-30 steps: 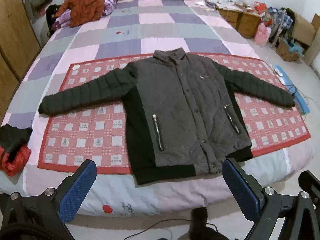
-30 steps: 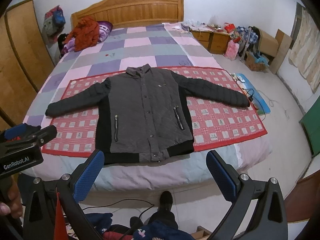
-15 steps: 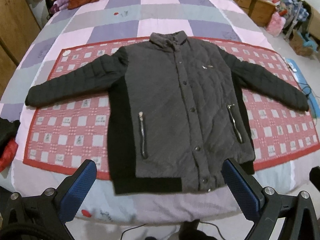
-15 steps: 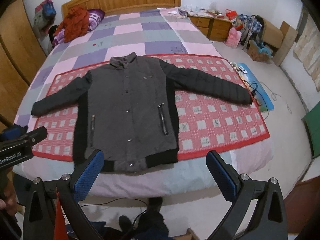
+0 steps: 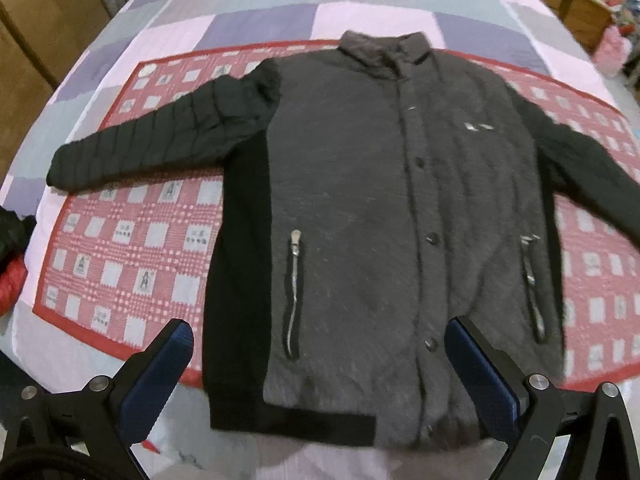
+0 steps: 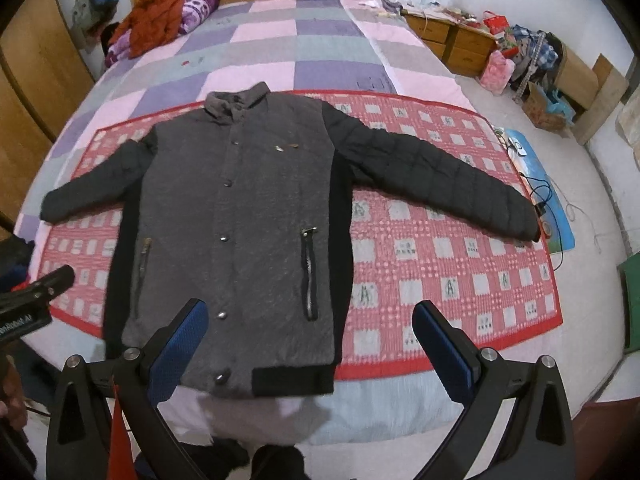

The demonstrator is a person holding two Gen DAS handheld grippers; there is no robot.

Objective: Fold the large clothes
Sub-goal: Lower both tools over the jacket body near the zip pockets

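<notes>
A large grey quilted jacket (image 5: pixel 360 208) with black sleeves and side panels lies flat, front up and buttoned, on a red checked blanket (image 5: pixel 132 248); it also shows in the right wrist view (image 6: pixel 248 216). Both sleeves are spread out sideways. My left gripper (image 5: pixel 320 360) is open and empty, hovering over the jacket's lower hem. My right gripper (image 6: pixel 312 340) is open and empty, above the hem's right side. The left gripper's body (image 6: pixel 28 300) shows at the left edge of the right wrist view.
The bed (image 6: pixel 280 56) has a purple, pink and grey checked cover and a wooden headboard. Orange and purple clothes (image 6: pixel 156 16) are piled near the pillows. A red and black garment (image 5: pixel 12 256) lies at the bed's left edge. Wooden nightstands (image 6: pixel 452 40) and clutter stand at the right.
Both grippers have moved forward toward the bed and now hover over the jacket's lower hem. Both stay open. The jacket has not moved.
</notes>
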